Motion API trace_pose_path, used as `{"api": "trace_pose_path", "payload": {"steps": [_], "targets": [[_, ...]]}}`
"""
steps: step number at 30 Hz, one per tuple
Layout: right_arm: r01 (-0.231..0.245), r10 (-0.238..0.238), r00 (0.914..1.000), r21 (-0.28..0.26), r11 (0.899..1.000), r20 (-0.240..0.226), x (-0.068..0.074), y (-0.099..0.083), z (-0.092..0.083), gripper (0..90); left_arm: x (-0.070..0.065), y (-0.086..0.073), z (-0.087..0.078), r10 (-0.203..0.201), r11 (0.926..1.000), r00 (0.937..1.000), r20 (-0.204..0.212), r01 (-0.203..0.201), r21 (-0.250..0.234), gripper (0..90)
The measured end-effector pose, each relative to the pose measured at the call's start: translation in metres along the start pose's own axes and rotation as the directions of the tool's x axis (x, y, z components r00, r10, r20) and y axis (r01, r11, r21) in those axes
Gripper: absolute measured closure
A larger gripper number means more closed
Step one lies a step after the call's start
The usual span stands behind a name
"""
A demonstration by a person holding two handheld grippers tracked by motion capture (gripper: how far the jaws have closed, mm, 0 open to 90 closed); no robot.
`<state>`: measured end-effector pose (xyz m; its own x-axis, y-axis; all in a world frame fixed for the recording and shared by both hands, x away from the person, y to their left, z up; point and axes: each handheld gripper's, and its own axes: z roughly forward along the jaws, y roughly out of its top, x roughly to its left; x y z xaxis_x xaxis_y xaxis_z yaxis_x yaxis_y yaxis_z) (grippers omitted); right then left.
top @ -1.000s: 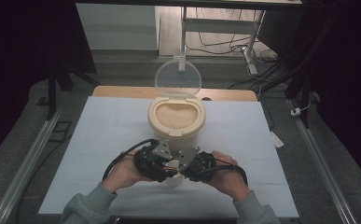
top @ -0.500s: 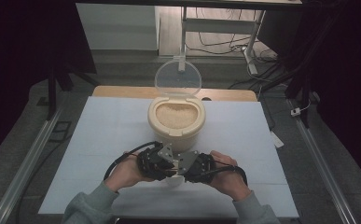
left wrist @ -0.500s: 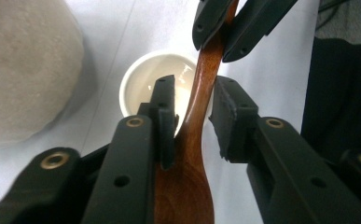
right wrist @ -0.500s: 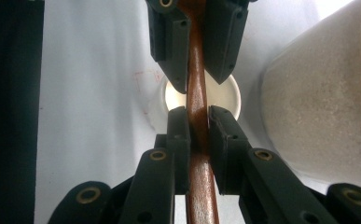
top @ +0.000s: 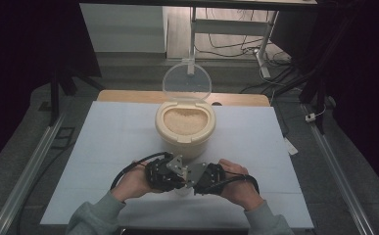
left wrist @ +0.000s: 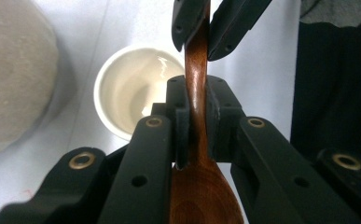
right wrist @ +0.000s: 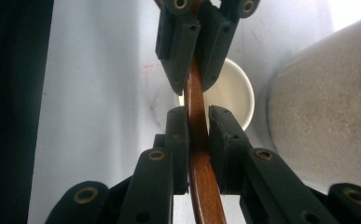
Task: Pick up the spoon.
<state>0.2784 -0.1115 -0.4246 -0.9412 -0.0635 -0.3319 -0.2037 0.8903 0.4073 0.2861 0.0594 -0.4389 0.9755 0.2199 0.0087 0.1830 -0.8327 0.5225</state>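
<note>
Both grippers' jaws clamp one wooden spoon — its bowl cut off below, the white cup partly hidden.

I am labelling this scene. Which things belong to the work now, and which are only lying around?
In use: wooden spoon, clamped by left gripper and right gripper; white cup; rice container.
Lying about: cables on the floor; white tag.
</note>
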Motion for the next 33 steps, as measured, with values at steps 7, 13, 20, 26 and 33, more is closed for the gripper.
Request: {"api": "trace_pose_path", "payload": {"steps": [7, 13, 20, 26, 33], "targets": [[-0.152, 0.163, 0.9843, -0.137, 0.979, 0.068, -0.009, -0.009, -0.012, 55.1, 0.002, -0.003, -0.005, -0.022, 0.9984, 0.9986, -0.048, 0.020, -0.054, 80.2], [-0.361, 0.422, 0.8980, -0.339, 0.869, 0.125, -0.019, -0.031, -0.032, 44.5, 0.004, -0.007, -0.012, -0.055, 0.9922, 0.9925, -0.109, 0.042, -0.117, 80.2], [-0.512, 0.613, 0.7856, -0.467, 0.721, 0.085, -0.024, -0.058, -0.048, 38.9, 0.006, -0.011, -0.017, -0.089, 0.9821, 0.9819, -0.167, 0.059, -0.179, 80.2], [-0.574, 0.686, 0.7263, -0.512, 0.639, 0.042, -0.024, -0.072, -0.050, 37.5, 0.006, -0.011, -0.018, -0.103, 0.9767, 0.9764, -0.190, 0.063, -0.205, 80.3], [-0.610, 0.725, 0.6882, -0.548, 0.572, -0.009, -0.019, -0.075, -0.043, 32.3, 0.003, -0.011, -0.021, -0.117, 0.9661, 0.9675, -0.224, 0.059, -0.251, 80.2]]}}
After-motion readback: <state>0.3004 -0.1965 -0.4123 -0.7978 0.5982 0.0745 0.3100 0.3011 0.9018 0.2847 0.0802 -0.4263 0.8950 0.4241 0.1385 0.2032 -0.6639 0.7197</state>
